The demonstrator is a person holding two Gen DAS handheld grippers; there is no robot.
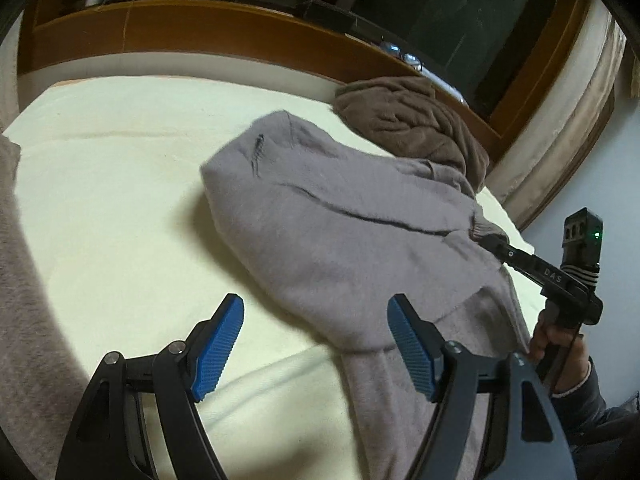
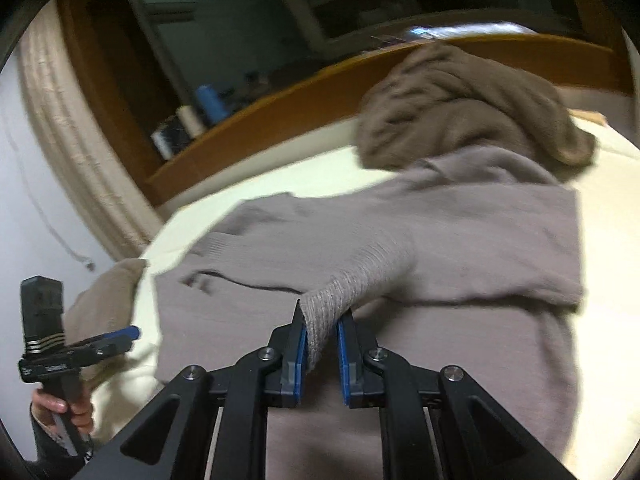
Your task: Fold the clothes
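Right tongs [image 2: 322, 334] pinch the sweater's [image 2: 400, 240] ribbed cuff [image 2: 332, 300] to fold the sleeve across; left tongs [image 1: 316, 344] hover open over the bed [image 1: 100, 200].

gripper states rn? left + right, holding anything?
Left gripper: open, holding nothing, above the grey sweater.
Right gripper: closed on the sweater's ribbed cuff.
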